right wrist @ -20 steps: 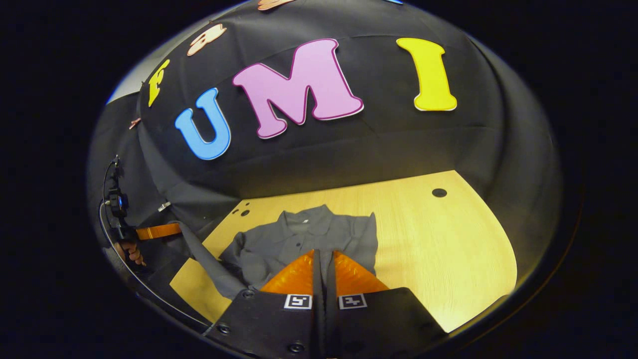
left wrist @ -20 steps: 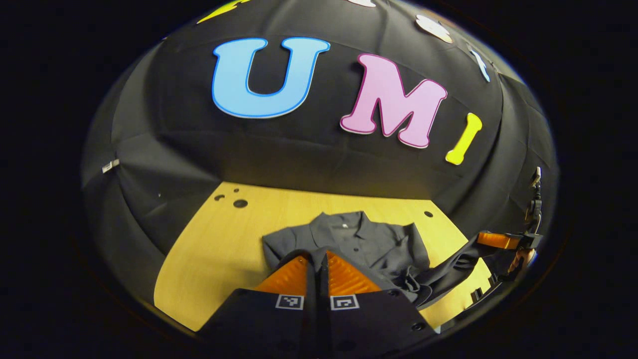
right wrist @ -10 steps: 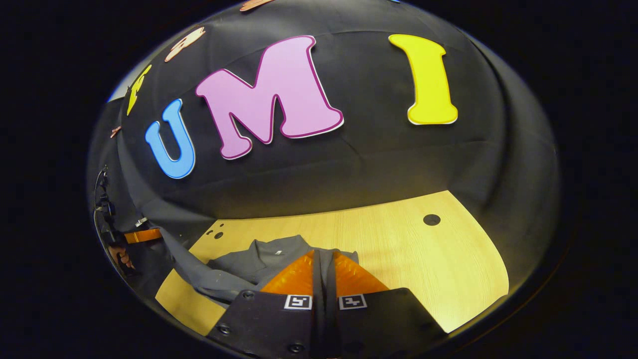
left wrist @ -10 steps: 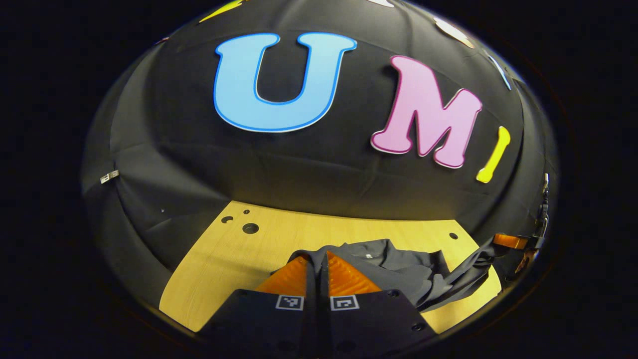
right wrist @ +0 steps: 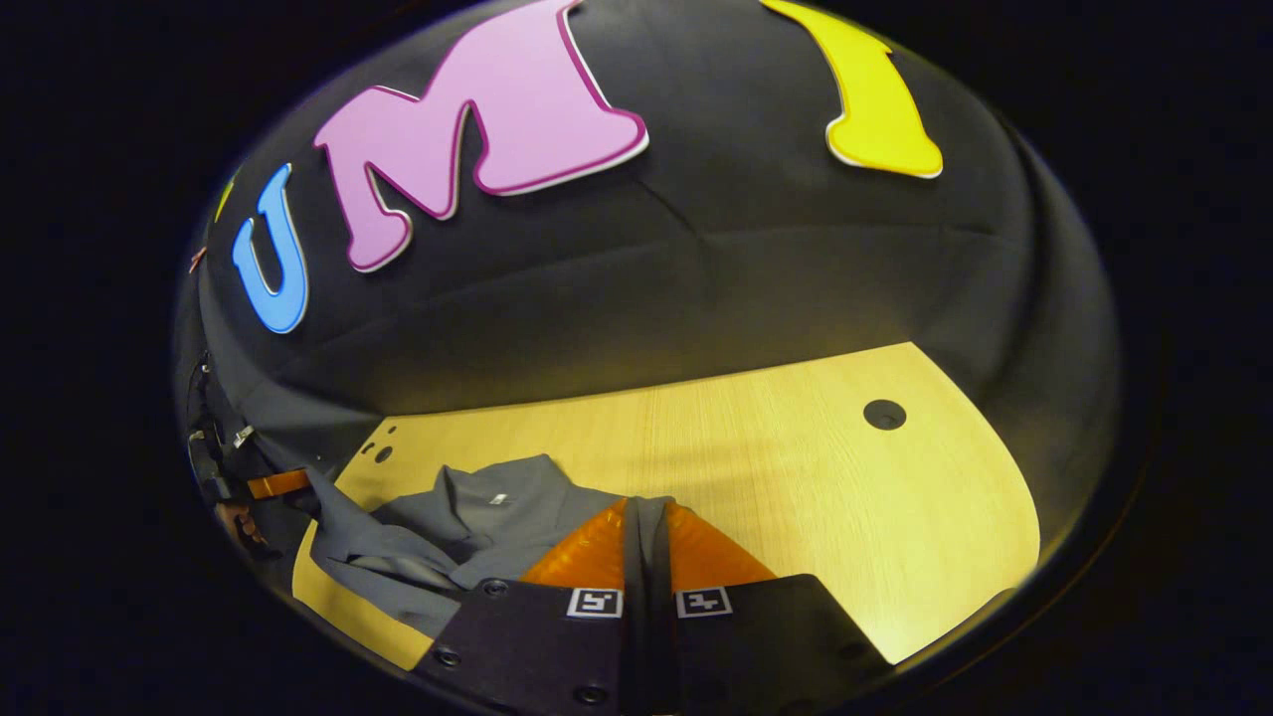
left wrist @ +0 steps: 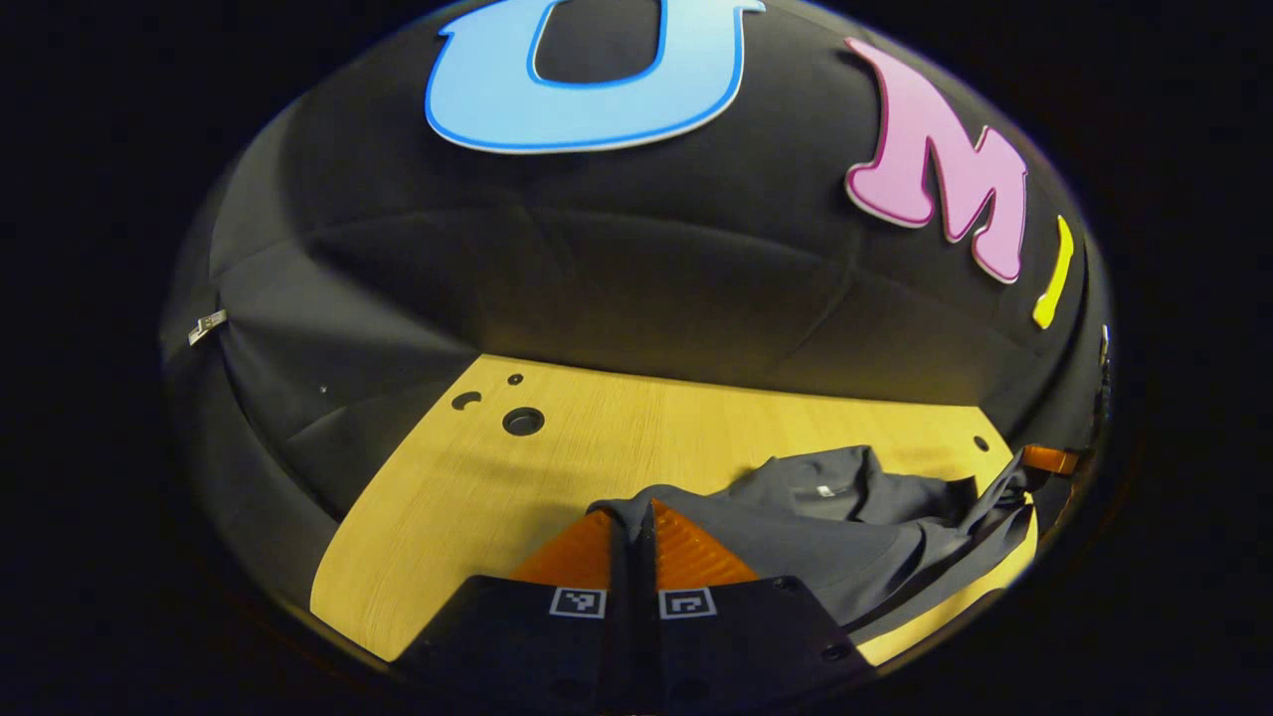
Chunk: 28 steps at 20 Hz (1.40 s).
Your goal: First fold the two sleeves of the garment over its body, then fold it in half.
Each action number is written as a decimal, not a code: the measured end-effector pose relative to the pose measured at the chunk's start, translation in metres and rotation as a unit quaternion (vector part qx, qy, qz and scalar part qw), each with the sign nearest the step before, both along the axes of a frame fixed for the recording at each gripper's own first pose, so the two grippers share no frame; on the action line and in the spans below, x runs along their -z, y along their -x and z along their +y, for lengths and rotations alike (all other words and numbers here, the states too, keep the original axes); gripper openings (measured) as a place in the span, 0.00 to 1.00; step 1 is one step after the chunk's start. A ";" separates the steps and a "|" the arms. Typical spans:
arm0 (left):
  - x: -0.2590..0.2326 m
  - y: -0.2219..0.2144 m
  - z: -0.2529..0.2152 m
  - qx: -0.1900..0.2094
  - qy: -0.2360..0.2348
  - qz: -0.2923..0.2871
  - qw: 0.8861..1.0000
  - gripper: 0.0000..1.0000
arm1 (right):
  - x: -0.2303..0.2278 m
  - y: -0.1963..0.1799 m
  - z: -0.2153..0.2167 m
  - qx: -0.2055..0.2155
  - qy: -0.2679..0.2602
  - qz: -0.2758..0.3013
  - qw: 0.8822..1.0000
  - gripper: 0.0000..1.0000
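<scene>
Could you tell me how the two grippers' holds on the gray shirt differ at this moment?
The left gripper pinches the gray shirt at its left-hand corner in the left gripper view, with cloth trailing rightward; the right gripper pinches the right-hand corner in its view, with cloth trailing leftward. Bare wooden table lies right of the right gripper and left of the left gripper. Both are shut on the fabric.

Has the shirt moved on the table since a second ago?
Yes. The shirt, pinched by both grippers, has been carried toward the back wall: its hem now lies nearer the collar, closer to the table's holes.
</scene>
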State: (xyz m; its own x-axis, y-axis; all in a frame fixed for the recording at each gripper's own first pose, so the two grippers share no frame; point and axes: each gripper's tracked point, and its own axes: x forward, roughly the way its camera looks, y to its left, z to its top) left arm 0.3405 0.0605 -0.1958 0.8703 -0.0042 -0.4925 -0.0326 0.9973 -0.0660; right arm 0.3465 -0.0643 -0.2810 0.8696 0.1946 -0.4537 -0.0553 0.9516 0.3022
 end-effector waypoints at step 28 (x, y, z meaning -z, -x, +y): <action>0.068 0.003 -0.017 0.040 -0.080 0.057 0.994 0.76 | 0.063 0.000 0.001 -0.034 0.045 0.078 0.995 0.75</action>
State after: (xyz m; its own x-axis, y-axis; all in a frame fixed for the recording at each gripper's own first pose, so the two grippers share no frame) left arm 0.3375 0.0438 -0.2642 0.8091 0.0148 -0.5875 0.0499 0.9943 0.0937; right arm 0.3463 -0.0631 -0.3438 0.7738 0.2034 -0.5999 -0.0803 0.9709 0.2256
